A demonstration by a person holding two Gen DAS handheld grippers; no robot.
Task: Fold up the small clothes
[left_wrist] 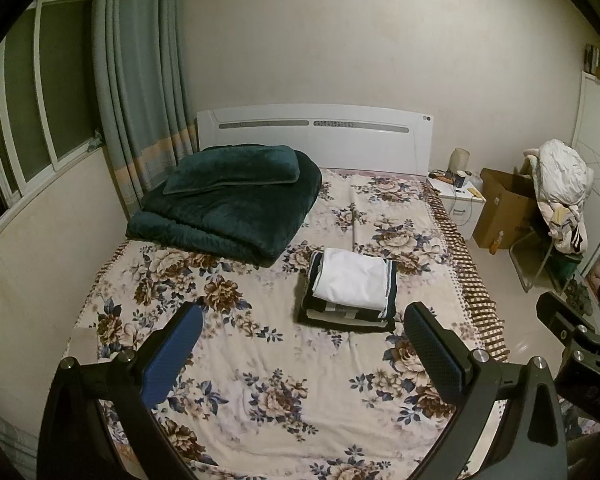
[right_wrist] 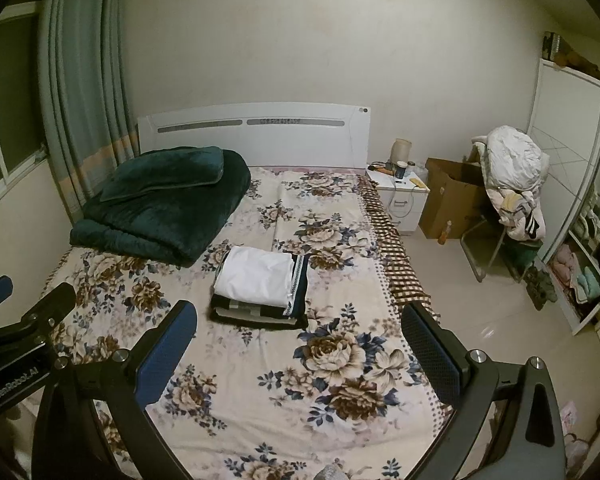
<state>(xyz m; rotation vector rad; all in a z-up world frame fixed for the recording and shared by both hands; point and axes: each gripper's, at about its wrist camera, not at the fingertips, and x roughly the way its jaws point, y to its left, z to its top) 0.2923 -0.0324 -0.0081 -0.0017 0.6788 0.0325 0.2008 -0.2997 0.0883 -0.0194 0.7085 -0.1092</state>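
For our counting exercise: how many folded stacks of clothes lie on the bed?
1. The stack of folded clothes, white garment on top, lies mid-bed, right of the green quilt. Both grippers are open and empty. Others may be hidden below the frame.

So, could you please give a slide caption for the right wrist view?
Open right tongs hover over a floral bed, facing a stack of folded clothes; green blanket behind.

Dim, warm-tinted indoor light, heavy fisheye warp in both views

Soft overhead light casts faint shadows; the window (left_wrist: pixel 60 92) is dark. Straight edges bow near the black corner vignettes. The floor (right_wrist: pixel 488 320) shows mild glare, fine detail is grainy and soft.
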